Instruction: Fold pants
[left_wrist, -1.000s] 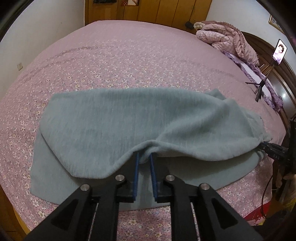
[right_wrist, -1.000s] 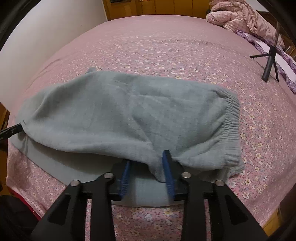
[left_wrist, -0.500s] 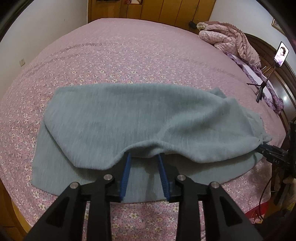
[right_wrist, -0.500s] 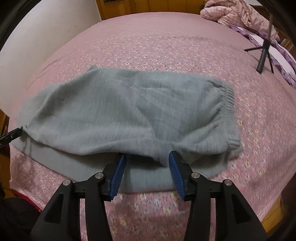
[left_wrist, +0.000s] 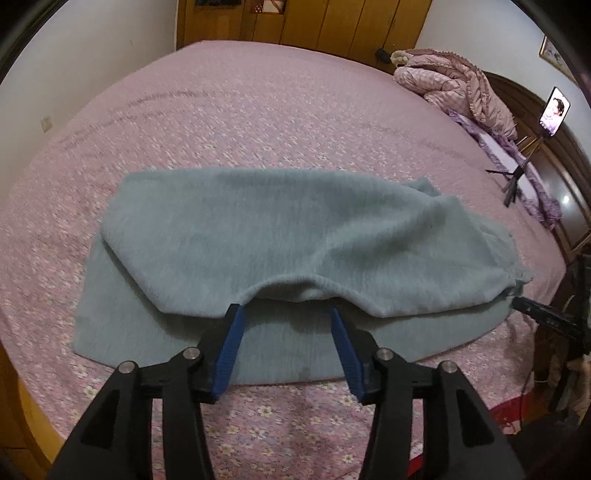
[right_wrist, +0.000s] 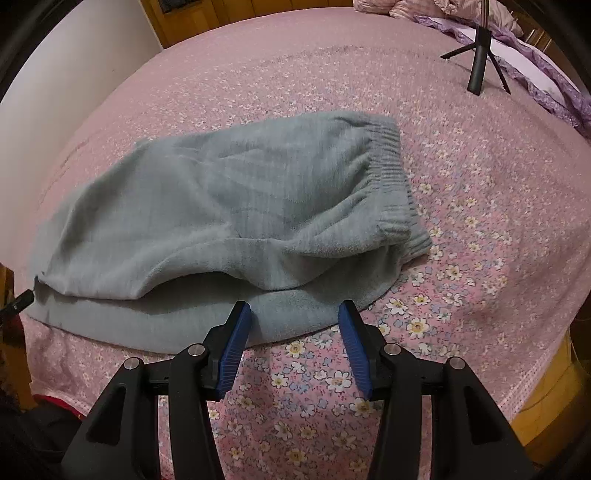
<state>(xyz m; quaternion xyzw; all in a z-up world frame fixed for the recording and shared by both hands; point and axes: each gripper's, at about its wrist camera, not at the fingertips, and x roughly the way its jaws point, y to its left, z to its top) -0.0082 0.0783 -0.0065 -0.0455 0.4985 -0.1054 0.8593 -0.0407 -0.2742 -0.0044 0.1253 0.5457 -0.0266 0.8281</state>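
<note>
Bedspread (left_wrist: 258, 110) pink floral, wood wardrobe (left_wrist: 314, 18) behind; pants (left_wrist: 295, 229) folded; both tongs (left_wrist: 286, 314) (right_wrist: 295, 314) released.

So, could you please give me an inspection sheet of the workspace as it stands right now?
Surface: bed with pink floral bedspread, mostly bare.
Job's things: grey-blue pants folded over lengthwise; upper layer offset, lower edge showing; elastic waistband at the right end.
Clutter: pink quilt bunched at the far corner; tripod standing on the bed.
Grippers: left gripper open, at the fold edge; right gripper open, at the pants' near edge.
Cables: dark cable hanging beside the bed.
Surroundings: wooden wardrobe, phone on a stand.
</note>
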